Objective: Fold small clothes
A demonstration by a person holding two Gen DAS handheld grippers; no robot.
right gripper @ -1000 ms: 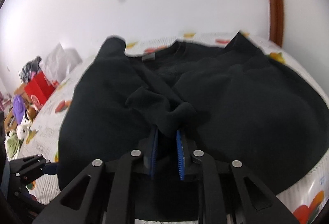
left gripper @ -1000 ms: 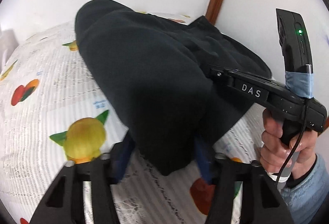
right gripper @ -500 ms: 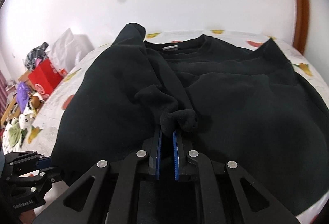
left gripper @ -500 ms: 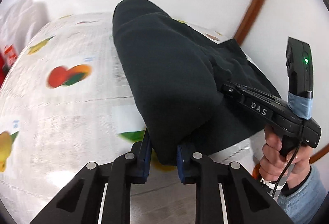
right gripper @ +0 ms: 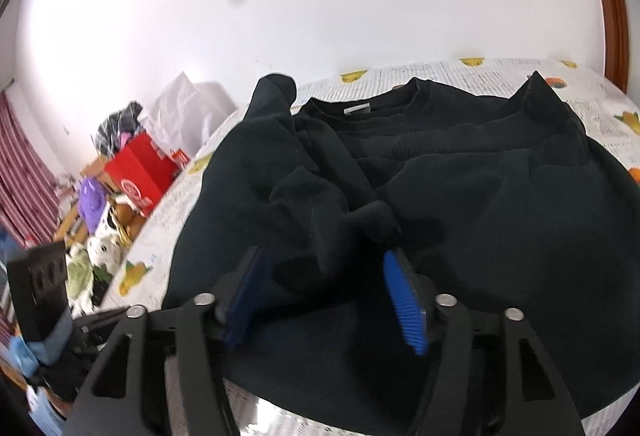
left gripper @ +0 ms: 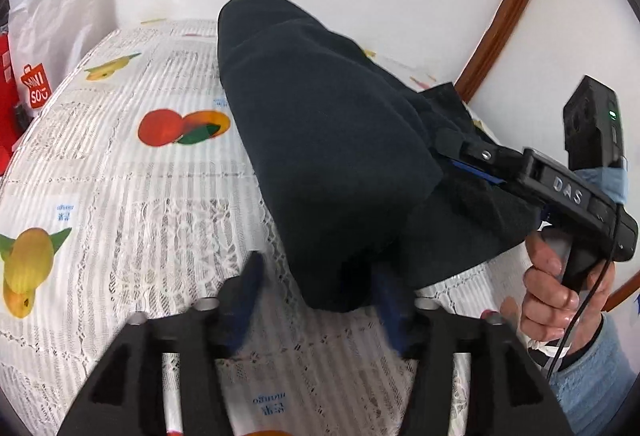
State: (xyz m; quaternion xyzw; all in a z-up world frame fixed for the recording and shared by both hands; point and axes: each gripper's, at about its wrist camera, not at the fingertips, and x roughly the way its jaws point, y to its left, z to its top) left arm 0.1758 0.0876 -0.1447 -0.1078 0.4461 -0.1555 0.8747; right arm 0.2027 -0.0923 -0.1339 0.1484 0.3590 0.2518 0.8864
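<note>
Your left gripper and right gripper have just sprung their jaws wide, pads clear of the cloth. The sweater lies on the bed, side and sleeve laid inward, so each fold rests unheld.

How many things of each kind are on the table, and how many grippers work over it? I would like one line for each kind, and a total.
Black fleece sweatshirt: 1
Fruit-print lace tablecloth: 1
Grippers: 2, left gripper and right gripper, both open
Total: 4
</note>
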